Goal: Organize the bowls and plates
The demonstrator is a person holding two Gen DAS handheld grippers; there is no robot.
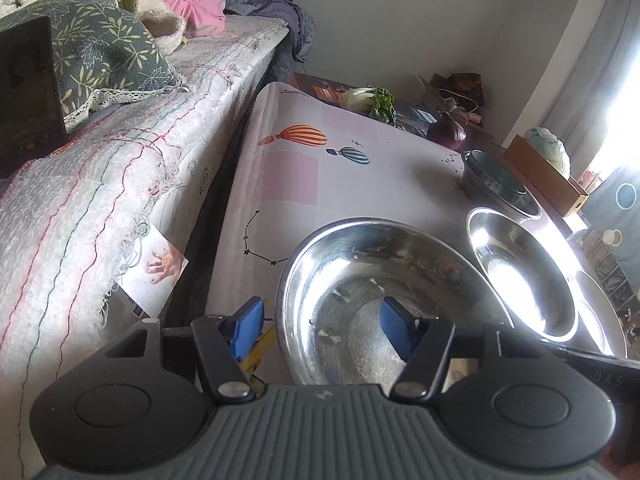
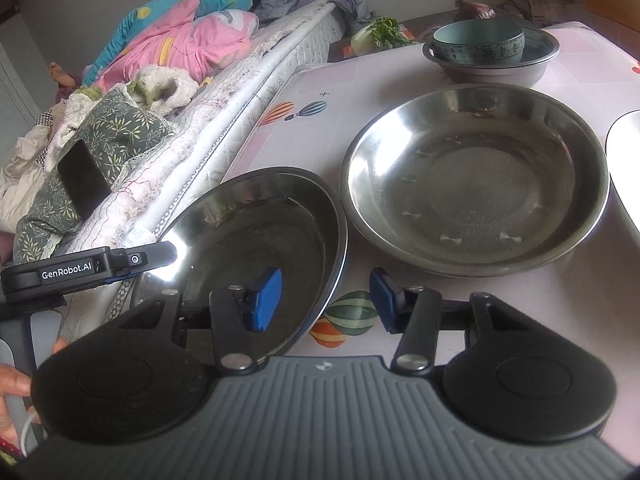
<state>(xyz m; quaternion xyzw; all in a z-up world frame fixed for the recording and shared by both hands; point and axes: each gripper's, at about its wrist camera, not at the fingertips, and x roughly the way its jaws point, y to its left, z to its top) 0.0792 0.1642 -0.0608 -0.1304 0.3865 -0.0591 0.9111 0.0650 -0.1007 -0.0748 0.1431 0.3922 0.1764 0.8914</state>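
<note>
A steel bowl (image 1: 380, 300) sits at the table's near left corner; it also shows in the right wrist view (image 2: 272, 232). My left gripper (image 1: 320, 326) is open and straddles its left rim, one pad outside, one inside. My right gripper (image 2: 326, 300) is open and straddles its right rim. A larger steel plate (image 2: 476, 176) lies beside it, also in the left wrist view (image 1: 520, 272). Behind, a blue ceramic bowl (image 2: 478, 44) rests inside a steel basin (image 2: 496, 68).
A bed (image 1: 100, 200) with quilts and a cushion runs along the table's left edge. Greens (image 1: 368, 100), a purple cabbage (image 1: 446, 134) and cardboard boxes (image 1: 544, 176) stand at the far end. A white plate's rim (image 2: 624, 168) shows at the right.
</note>
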